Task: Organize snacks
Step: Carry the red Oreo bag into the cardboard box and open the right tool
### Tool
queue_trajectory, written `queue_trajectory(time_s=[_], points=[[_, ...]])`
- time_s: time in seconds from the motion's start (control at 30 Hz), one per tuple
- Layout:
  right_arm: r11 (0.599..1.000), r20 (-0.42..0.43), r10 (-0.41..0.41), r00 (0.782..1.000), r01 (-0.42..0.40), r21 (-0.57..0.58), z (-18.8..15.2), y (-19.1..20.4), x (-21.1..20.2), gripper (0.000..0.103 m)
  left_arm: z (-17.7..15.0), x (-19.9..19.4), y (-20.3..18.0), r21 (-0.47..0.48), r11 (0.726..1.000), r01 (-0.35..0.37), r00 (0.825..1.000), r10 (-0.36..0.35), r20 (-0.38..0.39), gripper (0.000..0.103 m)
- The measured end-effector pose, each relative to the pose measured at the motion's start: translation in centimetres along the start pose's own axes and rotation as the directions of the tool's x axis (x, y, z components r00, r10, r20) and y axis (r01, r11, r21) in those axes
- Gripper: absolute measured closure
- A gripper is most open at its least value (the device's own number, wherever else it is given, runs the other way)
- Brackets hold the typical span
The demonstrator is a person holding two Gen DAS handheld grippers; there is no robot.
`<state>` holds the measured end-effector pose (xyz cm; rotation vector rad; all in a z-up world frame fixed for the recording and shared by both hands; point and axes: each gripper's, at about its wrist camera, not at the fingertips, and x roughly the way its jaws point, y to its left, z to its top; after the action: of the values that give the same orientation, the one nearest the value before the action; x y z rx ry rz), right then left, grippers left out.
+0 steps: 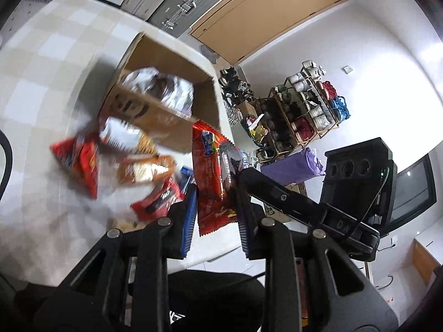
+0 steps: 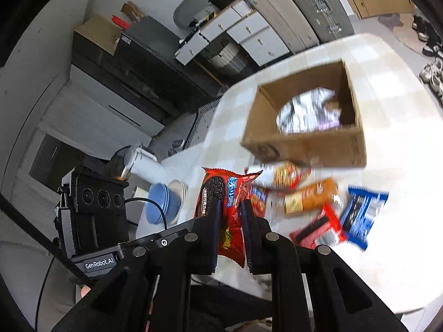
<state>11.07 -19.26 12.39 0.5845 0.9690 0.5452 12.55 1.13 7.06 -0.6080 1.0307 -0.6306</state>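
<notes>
A red Oreo packet [image 1: 213,177] hangs above the table edge. My left gripper [image 1: 216,191] is shut on its lower half, with a pad on each side. My right gripper [image 1: 243,173] reaches in from the right and pinches the same packet. In the right wrist view, the red Oreo packet [image 2: 224,202] stands between the shut fingers of my right gripper [image 2: 231,204]. An open cardboard box [image 1: 166,127] [image 2: 304,146] on the checked table [image 1: 49,69] holds silvery bags [image 2: 307,110]. In front of it lie loose snacks: a blue packet [image 2: 362,215], a red-black packet [image 2: 318,229] and an orange packet [image 2: 310,196].
Blue bowls [image 2: 163,204] and white plates [image 2: 177,186] sit at the table's left end. A shoe rack [image 1: 301,110] stands by the wall, and suitcases [image 1: 188,5] stand beyond the table. A screen [image 1: 415,188] is at the right. The person's dark clothing [image 1: 216,290] is below.
</notes>
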Motion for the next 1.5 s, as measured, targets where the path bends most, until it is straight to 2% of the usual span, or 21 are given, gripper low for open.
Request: queue_trajectory(time_s=[0.17, 0.37, 0.67, 0.9, 1.1, 1.27, 1.5], points=[[1.0, 0.034, 0.003, 0.999, -0.002, -0.011, 3.5, 0.4, -0.7, 0.088, 3.6, 0.0, -2.4, 0.03, 0.999, -0.022, 1.0, 0.022, 0.017, 0.079], [1.0, 0.056, -0.021, 0.998, 0.022, -0.019, 7.9, -0.1, 0.4, 0.088, 8.7, 1.4, -3.6, 0.055, 0.996, -0.075, 0.997, 0.074, 0.019, 0.079], [0.999, 0.03, -0.039, 0.999, 0.038, 0.038, 12.4, -3.8, 4.9, 0.088, 13.6, 5.9, -0.9, 0.055, 0.985, -0.163, 0.987, 0.163, -0.009, 0.079], [0.997, -0.017, -0.066, 0.998, 0.067, 0.044, 13.8, -5.7, 10.1, 0.088, 15.2, 8.5, 3.7, 0.009, 0.978, -0.206, 0.978, 0.207, -0.034, 0.079], [0.991, -0.044, -0.13, 0.991, 0.131, 0.013, 13.8, -6.5, 13.7, 0.088, 15.8, 10.3, 6.7, -0.009, 0.97, -0.242, 0.968, 0.241, -0.069, 0.079], [0.974, -0.042, -0.22, 0.975, 0.217, -0.067, 13.5, -6.0, 15.4, 0.088, 16.0, 11.3, 8.2, -0.02, 0.968, -0.249, 0.965, 0.246, -0.09, 0.079], [0.945, -0.015, -0.306, 0.952, 0.301, -0.131, 13.0, -5.9, 16.3, 0.088, 16.2, 12.3, 9.3, -0.033, 0.965, -0.259, 0.961, 0.254, -0.11, 0.079]])
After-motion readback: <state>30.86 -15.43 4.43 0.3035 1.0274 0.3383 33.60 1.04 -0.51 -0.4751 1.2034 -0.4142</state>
